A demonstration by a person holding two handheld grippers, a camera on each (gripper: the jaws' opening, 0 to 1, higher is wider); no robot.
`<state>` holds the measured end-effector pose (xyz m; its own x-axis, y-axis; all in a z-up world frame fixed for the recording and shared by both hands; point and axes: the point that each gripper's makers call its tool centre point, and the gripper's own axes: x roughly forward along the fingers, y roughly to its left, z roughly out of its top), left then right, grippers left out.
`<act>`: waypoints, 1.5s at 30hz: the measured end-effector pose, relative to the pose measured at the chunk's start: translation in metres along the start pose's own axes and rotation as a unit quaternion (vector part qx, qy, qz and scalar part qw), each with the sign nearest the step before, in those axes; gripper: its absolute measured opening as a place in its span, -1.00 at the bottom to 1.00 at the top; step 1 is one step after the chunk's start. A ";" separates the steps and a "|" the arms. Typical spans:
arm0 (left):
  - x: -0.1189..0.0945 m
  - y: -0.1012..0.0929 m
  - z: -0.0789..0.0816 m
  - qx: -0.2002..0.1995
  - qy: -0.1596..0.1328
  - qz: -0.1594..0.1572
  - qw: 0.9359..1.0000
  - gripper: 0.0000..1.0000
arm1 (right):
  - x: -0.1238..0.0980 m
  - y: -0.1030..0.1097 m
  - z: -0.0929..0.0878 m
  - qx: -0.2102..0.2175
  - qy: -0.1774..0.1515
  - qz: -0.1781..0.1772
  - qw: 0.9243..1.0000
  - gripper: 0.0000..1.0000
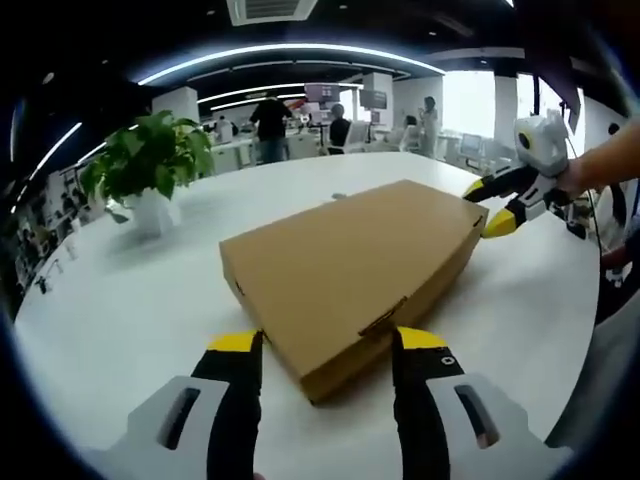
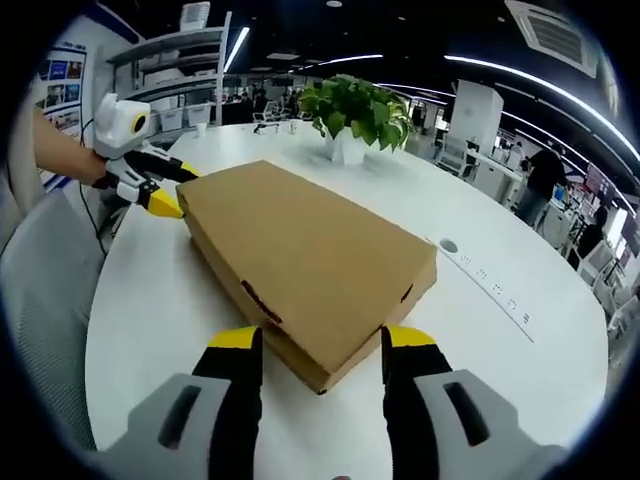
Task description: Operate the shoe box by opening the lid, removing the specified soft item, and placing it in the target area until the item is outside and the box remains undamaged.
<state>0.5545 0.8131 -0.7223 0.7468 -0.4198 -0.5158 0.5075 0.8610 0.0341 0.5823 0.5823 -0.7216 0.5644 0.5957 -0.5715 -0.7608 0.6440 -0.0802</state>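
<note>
Box: flat brown corrugated-cardboard shoe box [image 1: 350, 270], lid closed, lies mid-way across the round white table [image 1: 130, 310].
Left gripper [image 1: 325, 345]: jaws wide, straddling a near corner.
Right gripper [image 2: 312, 345]: jaws wide at the opposite corner.
Handling: likely light, stiff but crushable; lift the lid by its edge.
Background: potted green plant [image 1: 150, 165], far left.

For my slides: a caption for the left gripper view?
Open tongs straddle a corner of the closed shoe box on the white table.
</note>
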 end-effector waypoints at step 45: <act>-0.012 0.008 -0.007 0.011 0.010 -0.042 0.999 -0.09 | -0.009 0.036 -0.008 0.082 0.006 -0.062 0.995 -0.23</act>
<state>0.5466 0.8274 -0.7217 0.6917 -0.4847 -0.5354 0.5781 0.8160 0.0081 0.5471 0.5963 -0.7254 0.6463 0.5007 -0.5758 -0.6223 0.7825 -0.0181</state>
